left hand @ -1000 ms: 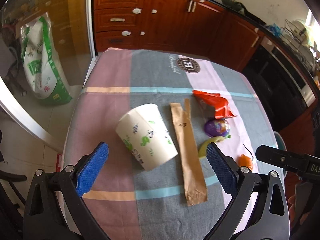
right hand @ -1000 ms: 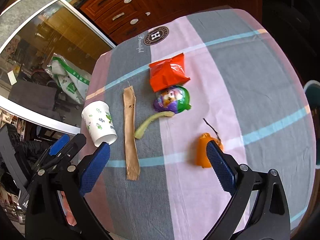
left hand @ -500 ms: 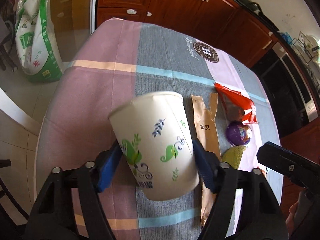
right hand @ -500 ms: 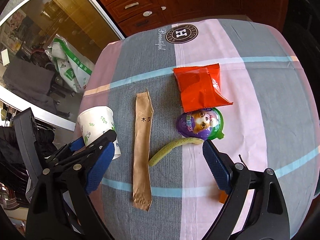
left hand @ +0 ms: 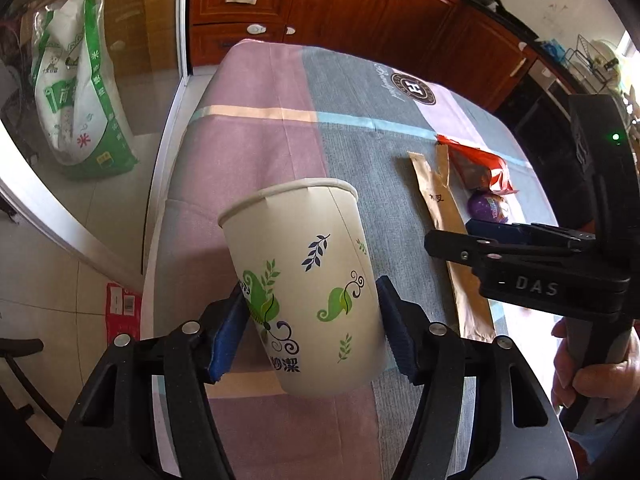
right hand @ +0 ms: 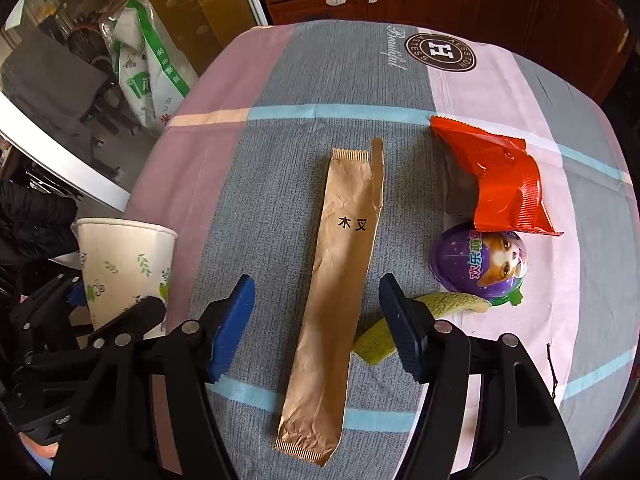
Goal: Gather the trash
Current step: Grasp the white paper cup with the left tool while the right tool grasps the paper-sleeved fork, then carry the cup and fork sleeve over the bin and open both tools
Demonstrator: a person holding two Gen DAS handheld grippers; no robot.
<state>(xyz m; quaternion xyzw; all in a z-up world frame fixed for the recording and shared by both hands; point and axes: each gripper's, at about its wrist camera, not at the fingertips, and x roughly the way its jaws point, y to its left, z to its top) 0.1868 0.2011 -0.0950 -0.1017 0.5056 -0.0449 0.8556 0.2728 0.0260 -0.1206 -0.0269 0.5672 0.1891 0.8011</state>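
My left gripper [left hand: 310,308] is shut on a white paper cup [left hand: 304,280] with green leaf prints, both blue pads against its sides. The right wrist view shows that cup [right hand: 120,264] rim up at the table's left edge. My right gripper [right hand: 317,292] points down over a long brown paper sleeve [right hand: 340,264]. Its jaws are closing with the sleeve lying between them, and the pads do not touch it. Right of the sleeve lie a red wrapper [right hand: 504,176], a purple egg capsule [right hand: 480,264] and a green peel [right hand: 452,306].
A striped pink, grey and blue tablecloth [left hand: 260,140] covers the table. A green and white bag [left hand: 76,92] stands on the floor to the left by a glass door. Wooden cabinets [left hand: 340,12] are behind. A thin dark pin [right hand: 552,364] lies at the right.
My left gripper closed on the cup and now holds it. My right gripper moved left from the orange piece to above the brown sleeve, and its jaws narrowed.
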